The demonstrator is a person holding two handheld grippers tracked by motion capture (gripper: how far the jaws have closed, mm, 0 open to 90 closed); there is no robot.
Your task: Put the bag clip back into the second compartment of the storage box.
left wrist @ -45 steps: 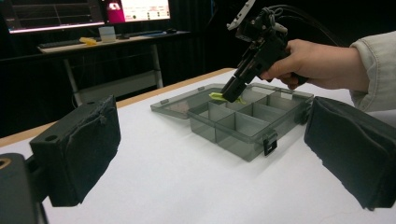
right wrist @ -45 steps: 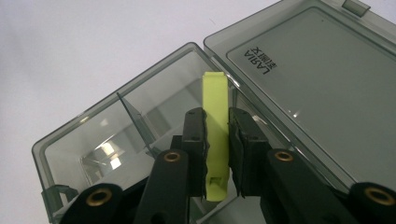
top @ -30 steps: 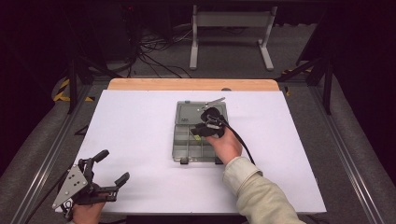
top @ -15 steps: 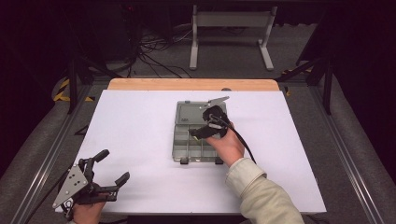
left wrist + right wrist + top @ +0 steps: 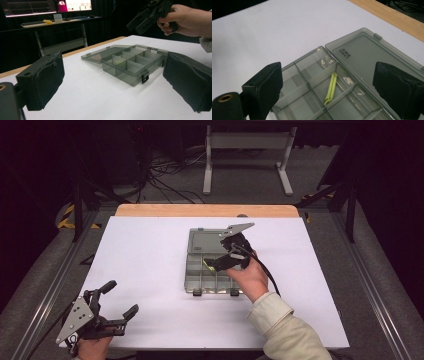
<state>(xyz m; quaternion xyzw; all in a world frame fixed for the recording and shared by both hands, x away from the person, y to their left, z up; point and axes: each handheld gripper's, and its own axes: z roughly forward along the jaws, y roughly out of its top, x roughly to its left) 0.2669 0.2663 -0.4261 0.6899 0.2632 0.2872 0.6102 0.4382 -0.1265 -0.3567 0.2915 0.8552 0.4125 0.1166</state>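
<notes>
One yellow-green clip [image 5: 331, 88] lay in a middle cell of the open organiser box [image 5: 200, 270] at frame centre on the desk [image 5: 145, 260], both hand-held grippers, right [image 5: 225, 257] above it and left [image 5: 112, 307] at lower left, spread empty; further steps could not be judged.

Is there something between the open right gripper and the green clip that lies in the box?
Nothing visible blocks it. In the right gripper view, the right gripper hangs open above the organizer box, its lid folded flat back, and the green clip lies uncovered in a compartment. Only the thin dividers beside the clip are close.
</notes>
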